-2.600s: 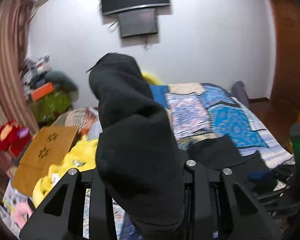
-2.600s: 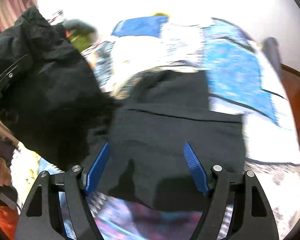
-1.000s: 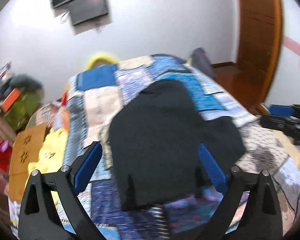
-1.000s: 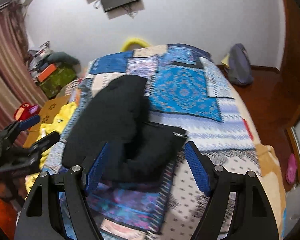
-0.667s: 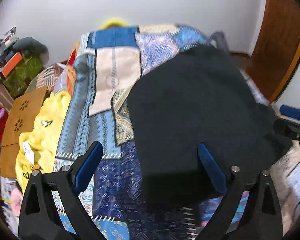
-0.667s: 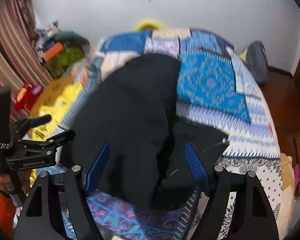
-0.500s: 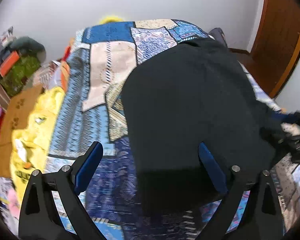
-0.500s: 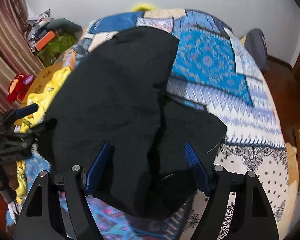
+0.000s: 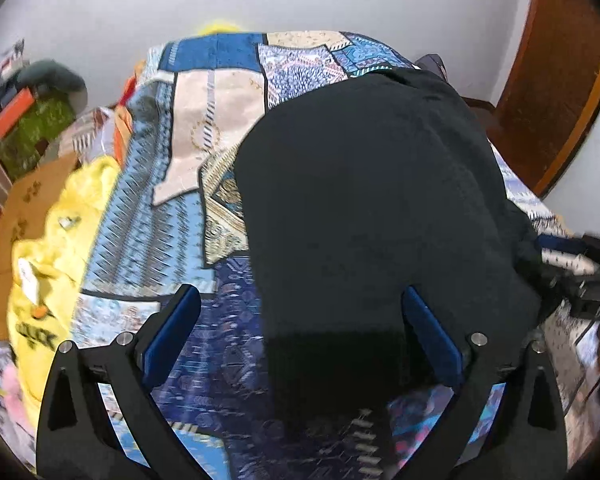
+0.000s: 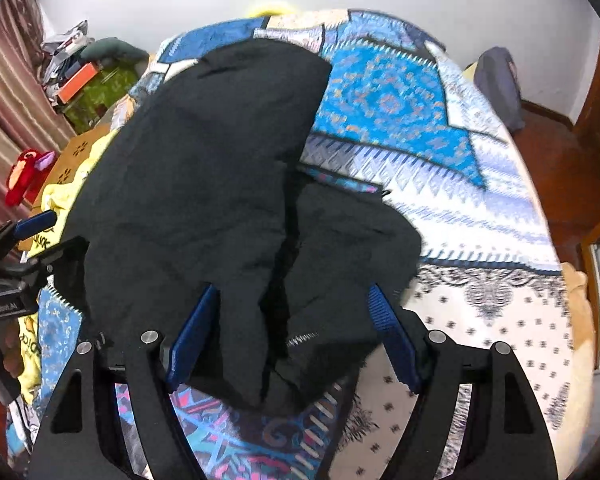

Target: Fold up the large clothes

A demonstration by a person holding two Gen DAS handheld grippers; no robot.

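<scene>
We are hovering both grippers, left gripper [image 9: 300, 328] and right gripper [image 10: 290, 334], spread and empty, over the black garment [image 10: 204, 184] on the bed [image 10: 480, 208] (bunched lower layer is risking a crooked fold).

Patchwork bedspread [image 10: 400, 92], yellow cloth [image 9: 60, 216] beside it, brown door [image 9: 556, 80], red toy [image 10: 26, 176], striped curtain [image 10: 4, 92]

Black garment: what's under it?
The black garment lies on the patchwork bedspread, overlapping a second dark piece with a zipper. How far that piece extends underneath is covered.
</scene>
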